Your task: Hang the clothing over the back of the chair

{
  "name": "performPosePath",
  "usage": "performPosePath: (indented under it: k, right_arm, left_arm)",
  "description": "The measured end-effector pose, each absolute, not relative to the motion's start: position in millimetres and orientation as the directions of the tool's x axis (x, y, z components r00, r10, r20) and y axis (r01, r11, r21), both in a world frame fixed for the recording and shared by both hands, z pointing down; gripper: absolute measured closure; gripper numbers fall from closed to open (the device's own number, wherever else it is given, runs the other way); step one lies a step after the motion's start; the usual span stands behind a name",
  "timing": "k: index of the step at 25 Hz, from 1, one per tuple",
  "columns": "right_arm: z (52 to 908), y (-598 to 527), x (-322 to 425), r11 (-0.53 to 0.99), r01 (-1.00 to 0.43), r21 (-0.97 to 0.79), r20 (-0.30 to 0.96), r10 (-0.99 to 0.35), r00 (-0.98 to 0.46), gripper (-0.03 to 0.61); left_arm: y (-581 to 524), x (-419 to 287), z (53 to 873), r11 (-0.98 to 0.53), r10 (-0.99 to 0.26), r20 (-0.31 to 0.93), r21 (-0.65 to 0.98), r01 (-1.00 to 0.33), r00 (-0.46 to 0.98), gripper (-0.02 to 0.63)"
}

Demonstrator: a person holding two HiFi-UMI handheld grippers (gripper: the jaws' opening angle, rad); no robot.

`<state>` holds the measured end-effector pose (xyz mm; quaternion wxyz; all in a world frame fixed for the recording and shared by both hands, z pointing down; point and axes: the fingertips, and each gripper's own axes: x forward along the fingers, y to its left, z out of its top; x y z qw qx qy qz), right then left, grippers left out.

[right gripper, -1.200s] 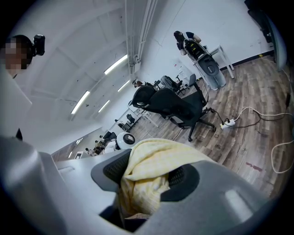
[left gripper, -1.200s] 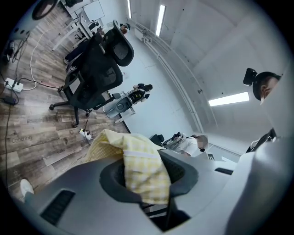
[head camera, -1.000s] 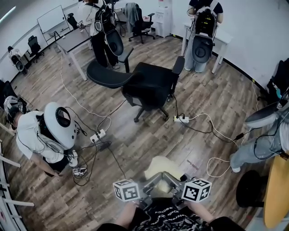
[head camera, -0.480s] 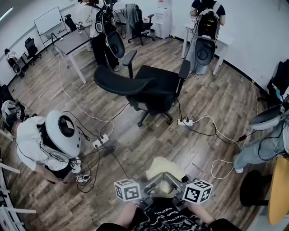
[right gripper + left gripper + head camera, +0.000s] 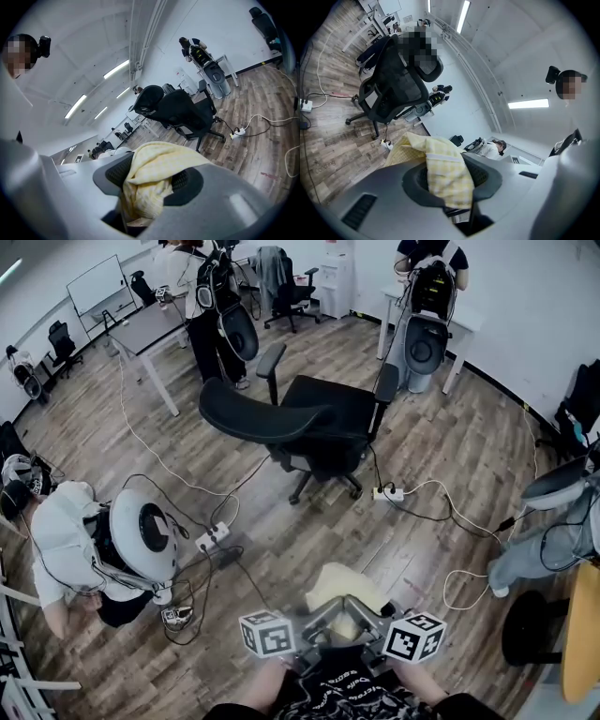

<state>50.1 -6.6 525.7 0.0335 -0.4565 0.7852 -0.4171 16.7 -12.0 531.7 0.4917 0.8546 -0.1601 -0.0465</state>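
Wood-grain planks in grey-brown make up the floor (image 5: 450,432) that spreads ahead of both tools. Well ahead of them stands the black office chair (image 5: 319,423). It has a wide, curved mesh back, a padded seat, two armrests and a star base on castors, and it is clear of the cloth and of both tools.

The clothing (image 5: 342,589) is a soft, pale yellow fabric with a fine check weave. It is bunched into a rumpled mound just past the tips of both tools and spans the gap between them, held above the floor.

The left hand-held gripper (image 5: 449,179) has its jaws drawn narrow on a folded edge of this fabric, which carries a plain white band and hangs over its dark, dimpled pads. The right hand-held gripper (image 5: 152,180) clamps a thicker, crumpled wad of the same cloth between its grey moulded jaws.

A white power strip (image 5: 387,493) with thin cables lies on the floor between the tools and the chair.
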Motion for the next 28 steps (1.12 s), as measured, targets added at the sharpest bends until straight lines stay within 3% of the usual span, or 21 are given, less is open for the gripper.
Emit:
performPosePath:
  k: [14,28]
  right_arm:
    - [494,-53,57,0.357,-0.713,-0.603,0.303,-0.725,-0.619,0.405]
    - [390,-123,79,0.508,-0.693,-0.512,0.095,-0.769,-0.633,0.406]
  left_arm:
    - [-57,24,502,-0.512,-0.363,0.035,0.828,-0.230,0.931,0.508]
    - [-129,46,399,-0.678,-0.326,-0.082,0.714,-0.173,0.942,0.508]
